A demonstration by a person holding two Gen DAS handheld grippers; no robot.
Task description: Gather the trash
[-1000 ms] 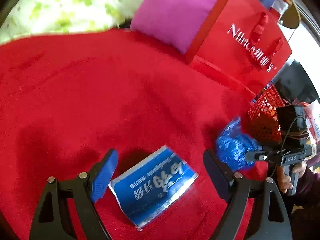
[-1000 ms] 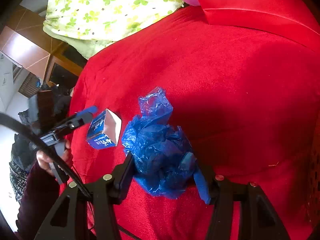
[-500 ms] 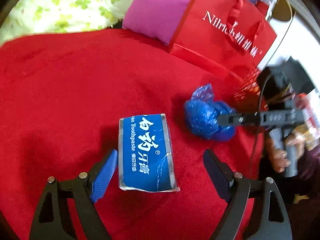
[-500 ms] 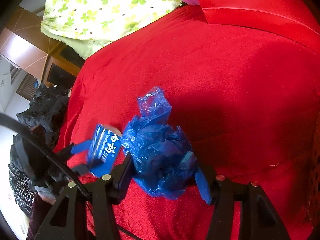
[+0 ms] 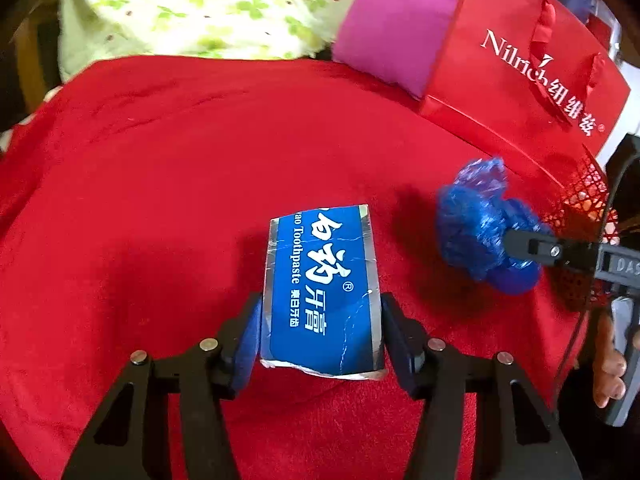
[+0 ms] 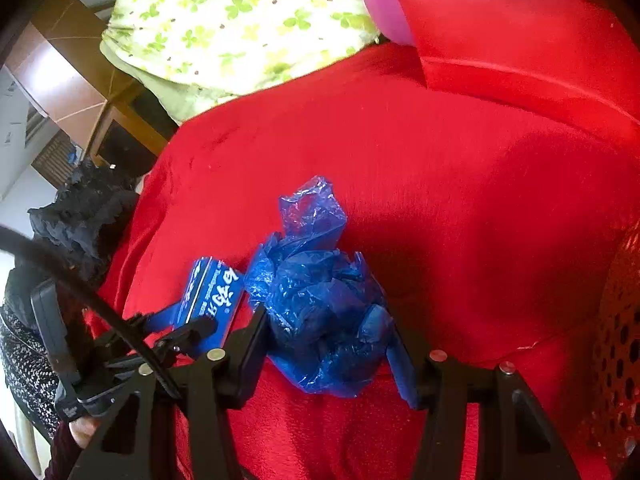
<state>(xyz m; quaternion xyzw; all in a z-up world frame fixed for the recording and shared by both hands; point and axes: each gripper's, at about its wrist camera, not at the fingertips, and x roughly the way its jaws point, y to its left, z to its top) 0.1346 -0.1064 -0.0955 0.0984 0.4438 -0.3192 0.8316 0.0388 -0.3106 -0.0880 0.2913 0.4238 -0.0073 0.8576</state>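
A blue toothpaste box (image 5: 320, 288) with white lettering sits between the pads of my left gripper (image 5: 320, 332), which is shut on it over the red blanket (image 5: 160, 184). The box also shows in the right wrist view (image 6: 214, 292). My right gripper (image 6: 328, 344) is shut on a crumpled blue plastic bag (image 6: 320, 296) and holds it just above the blanket. In the left wrist view the bag (image 5: 480, 224) and the right gripper holding it are at the right.
A red paper shopping bag (image 5: 520, 64) stands at the back right beside a pink pillow (image 5: 392, 20). A red mesh basket (image 5: 588, 224) is at the right edge, behind the right gripper. A green floral quilt (image 5: 200, 4) lies at the back.
My left gripper has closed its jaws on the toothpaste box, which was lying loose between open fingers before. The right gripper has kept its hold on the blue bag.
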